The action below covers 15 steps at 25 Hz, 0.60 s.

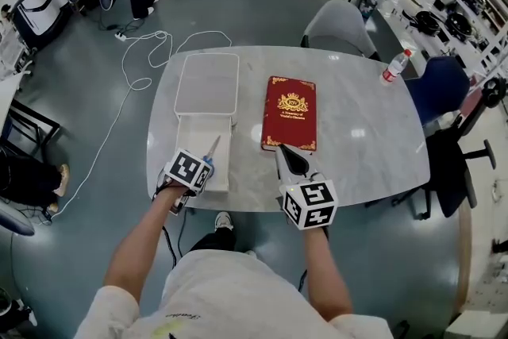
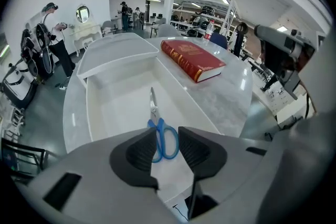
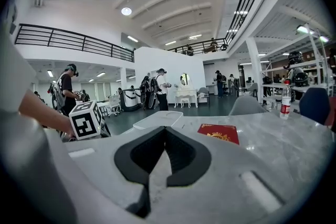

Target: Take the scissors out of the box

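Note:
Scissors (image 1: 212, 149) with blue handles (image 2: 164, 138) lie flat in the open white box (image 1: 187, 140) at the table's front left, with the blades pointing away from me. In the left gripper view the box's wall (image 2: 96, 113) runs along the left. My left gripper (image 1: 199, 170) hovers at the box's near end, open, its jaws (image 2: 167, 139) just above the handles and not touching them. My right gripper (image 1: 286, 153) is shut and empty at the table's front edge, just short of the red book (image 1: 290, 113). Its jaws (image 3: 165, 131) meet at the tips.
The box's lid (image 1: 207, 83) lies open behind the box. The red book (image 2: 191, 57) lies mid-table, to the right of the box. A water bottle (image 1: 394, 67) stands at the far right corner. A grey chair (image 1: 341, 26) and a blue chair (image 1: 440, 87) flank the table.

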Tool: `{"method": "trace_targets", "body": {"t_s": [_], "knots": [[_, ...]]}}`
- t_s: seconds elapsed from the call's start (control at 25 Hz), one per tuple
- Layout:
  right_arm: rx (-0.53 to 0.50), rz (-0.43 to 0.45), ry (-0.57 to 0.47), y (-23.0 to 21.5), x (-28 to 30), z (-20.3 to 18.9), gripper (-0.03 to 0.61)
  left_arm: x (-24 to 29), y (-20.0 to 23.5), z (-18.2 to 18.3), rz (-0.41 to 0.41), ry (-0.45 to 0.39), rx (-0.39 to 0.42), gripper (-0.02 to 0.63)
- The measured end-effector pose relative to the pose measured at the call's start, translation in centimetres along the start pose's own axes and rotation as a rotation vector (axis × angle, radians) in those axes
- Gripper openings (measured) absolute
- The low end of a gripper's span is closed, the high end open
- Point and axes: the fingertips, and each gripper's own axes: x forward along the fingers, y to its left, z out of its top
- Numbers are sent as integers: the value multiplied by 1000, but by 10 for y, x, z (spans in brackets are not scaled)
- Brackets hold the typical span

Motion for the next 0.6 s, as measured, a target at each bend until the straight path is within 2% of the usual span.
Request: {"method": "trace_targets", "body": {"t_s": [0.32,0.6], "knots": [[18,-19,9,-11,6,0,5,17,6,-8,4,115,17,110],[26,-26,20,-14,10,-1,5,25,11,-12,11,157,20,110]]}}
